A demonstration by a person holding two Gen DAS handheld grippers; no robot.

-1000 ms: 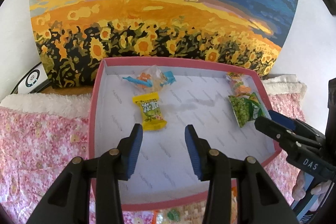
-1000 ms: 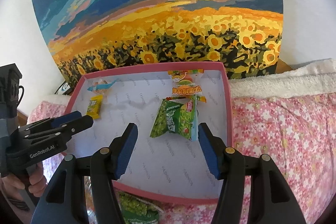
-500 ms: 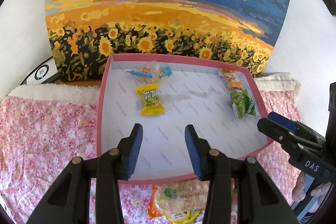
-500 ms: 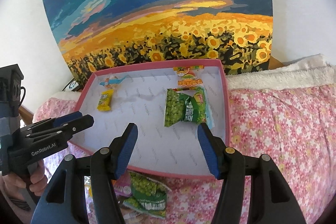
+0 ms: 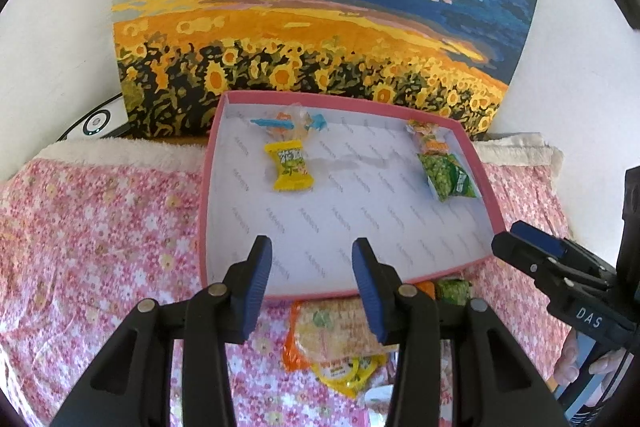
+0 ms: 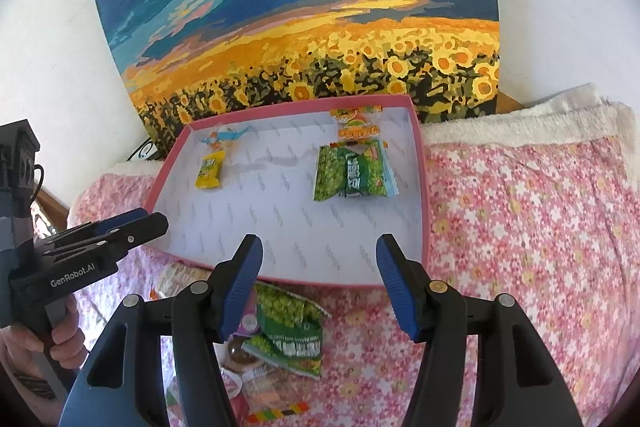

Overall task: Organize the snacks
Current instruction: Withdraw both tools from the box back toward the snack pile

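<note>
A pink-rimmed white box (image 5: 203, 195) (image 6: 424, 187) lies on a floral blanket. Inside lie a yellow snack pack (image 5: 289, 167) (image 6: 209, 171), a clear pack with blue ends (image 5: 289, 121) (image 6: 222, 138), an orange pack (image 5: 430, 139) (image 6: 358, 127) and a green pea bag (image 5: 448, 177) (image 6: 352, 173). Loose snacks lie in front of the box: an orange-yellow pack (image 5: 336, 331) and a green pea bag (image 6: 290, 331). My left gripper (image 5: 312, 287) is open and empty above the box's near edge. My right gripper (image 6: 320, 281) is open and empty, also over the near edge.
A sunflower painting (image 5: 320, 27) leans against the white wall behind the box. The pink floral blanket (image 6: 520, 227) covers the surface, with a white fleece edge (image 6: 540, 111) at the back. More small snacks (image 6: 256, 387) lie by the right gripper's left finger.
Both grippers have pulled back from the box toward me and risen. The loose snacks in front of the box have come into view. Both stay open.
</note>
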